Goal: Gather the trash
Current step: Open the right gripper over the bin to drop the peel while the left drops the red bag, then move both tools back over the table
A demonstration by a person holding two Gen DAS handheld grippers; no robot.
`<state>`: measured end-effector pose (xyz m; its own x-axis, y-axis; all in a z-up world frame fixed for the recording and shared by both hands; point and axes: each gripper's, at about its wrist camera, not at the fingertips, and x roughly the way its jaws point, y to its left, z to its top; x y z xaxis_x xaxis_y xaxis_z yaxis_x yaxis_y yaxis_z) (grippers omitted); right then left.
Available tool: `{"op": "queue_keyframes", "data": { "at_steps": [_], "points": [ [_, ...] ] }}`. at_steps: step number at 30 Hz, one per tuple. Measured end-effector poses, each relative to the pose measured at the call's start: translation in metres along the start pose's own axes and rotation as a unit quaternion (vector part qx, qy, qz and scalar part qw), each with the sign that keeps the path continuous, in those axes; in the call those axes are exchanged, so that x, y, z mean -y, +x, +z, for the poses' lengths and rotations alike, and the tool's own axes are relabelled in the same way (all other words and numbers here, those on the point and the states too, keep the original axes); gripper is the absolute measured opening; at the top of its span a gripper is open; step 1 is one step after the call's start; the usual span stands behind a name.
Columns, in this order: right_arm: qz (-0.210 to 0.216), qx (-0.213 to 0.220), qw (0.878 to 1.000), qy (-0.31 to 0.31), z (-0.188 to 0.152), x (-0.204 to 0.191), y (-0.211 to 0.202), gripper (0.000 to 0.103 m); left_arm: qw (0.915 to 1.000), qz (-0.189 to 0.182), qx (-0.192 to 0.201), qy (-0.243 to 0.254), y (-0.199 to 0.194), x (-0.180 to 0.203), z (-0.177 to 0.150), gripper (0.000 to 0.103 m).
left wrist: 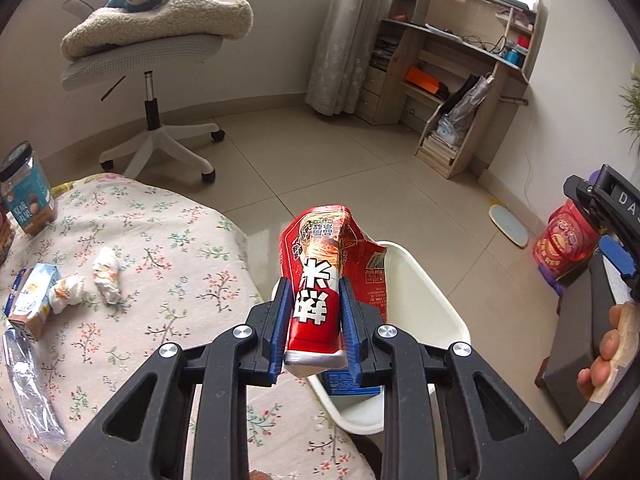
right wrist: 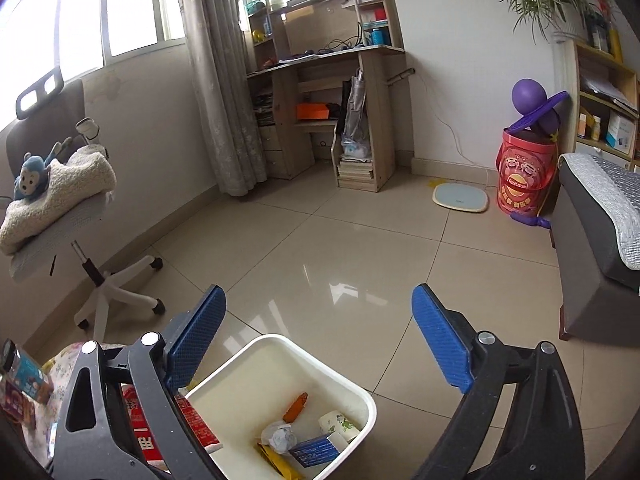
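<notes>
My left gripper [left wrist: 314,286] is shut on a crumpled red snack packet [left wrist: 320,256], held upright just above the near rim of a white bin [left wrist: 432,288] on the floor beside the bed. My right gripper [right wrist: 318,294] stands open and empty over the same bin [right wrist: 356,394], which holds a blue box [right wrist: 314,450], a crumpled tissue [right wrist: 280,436], an orange scrap [right wrist: 296,406] and other litter. On the floral bedspread [left wrist: 160,240] lie two crumpled tissues [left wrist: 106,276], a small milk carton [left wrist: 30,300] and a clear plastic wrapper [left wrist: 32,392]. A hand [left wrist: 604,356] holds the right gripper's handle.
A jar with a blue label [left wrist: 26,188] stands at the bed's far left. An office chair [left wrist: 152,60] carries a blanket and a toy monkey. A wooden desk [right wrist: 320,100], a floor scale [right wrist: 460,198], a red bucket [right wrist: 524,176] and a dark bench [right wrist: 592,260] ring the tiled floor.
</notes>
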<state>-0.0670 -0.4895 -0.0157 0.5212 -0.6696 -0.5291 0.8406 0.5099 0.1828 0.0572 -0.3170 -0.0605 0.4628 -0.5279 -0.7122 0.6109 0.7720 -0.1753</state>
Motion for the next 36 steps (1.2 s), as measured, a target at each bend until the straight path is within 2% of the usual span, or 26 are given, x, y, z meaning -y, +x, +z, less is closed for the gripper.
{"op": "queue_keyframes", "data": {
  "at_steps": [2, 3, 4, 5, 7, 11, 13, 15, 21, 28, 36],
  "points": [
    [-0.005, 0.005, 1.000, 0.004, 0.001, 0.003, -0.002, 0.090, 0.9990, -0.036, -0.025, 0.004, 0.012, 0.009, 0.004, 0.027],
    [-0.007, 0.008, 1.000, 0.004, 0.001, 0.004, -0.003, 0.090, 0.9985, -0.042, -0.035, 0.001, 0.016, 0.011, 0.007, 0.037],
    [-0.008, 0.011, 1.000, 0.002, 0.001, 0.004, -0.004, 0.090, 0.9984, -0.043, -0.037, -0.004, 0.017, 0.010, 0.010, 0.053],
    [-0.009, 0.013, 1.000, -0.001, 0.001, 0.003, -0.005, 0.090, 0.9984, -0.043, -0.035, -0.008, 0.016, 0.008, 0.013, 0.056],
    [-0.008, 0.020, 1.000, -0.008, 0.000, 0.000, -0.008, 0.090, 0.9993, -0.028, -0.024, -0.002, 0.009, 0.002, 0.017, 0.056],
    [-0.004, 0.032, 0.998, -0.048, -0.009, -0.021, -0.016, 0.094, 0.9990, 0.038, 0.012, 0.020, -0.012, -0.014, 0.022, 0.058],
    [-0.001, 0.040, 0.997, -0.071, -0.015, -0.033, -0.022, 0.095, 0.9973, 0.064, 0.025, 0.024, -0.021, -0.025, 0.024, 0.065],
    [0.003, 0.048, 0.994, -0.096, -0.022, -0.048, -0.029, 0.096, 0.9947, 0.092, 0.041, 0.019, -0.032, -0.038, 0.024, 0.067],
    [0.014, 0.058, 0.984, -0.170, -0.047, -0.096, -0.045, 0.096, 0.9865, 0.147, 0.073, -0.010, -0.052, -0.080, 0.018, 0.080],
    [0.054, 0.036, 0.976, -0.208, -0.067, -0.149, -0.057, 0.096, 0.9783, 0.197, 0.046, -0.046, -0.058, -0.132, 0.007, 0.083],
    [0.099, 0.010, 0.968, -0.230, -0.091, -0.202, -0.069, 0.096, 0.9621, 0.257, 0.016, -0.090, -0.065, -0.205, 0.000, 0.084]
  ]
}}
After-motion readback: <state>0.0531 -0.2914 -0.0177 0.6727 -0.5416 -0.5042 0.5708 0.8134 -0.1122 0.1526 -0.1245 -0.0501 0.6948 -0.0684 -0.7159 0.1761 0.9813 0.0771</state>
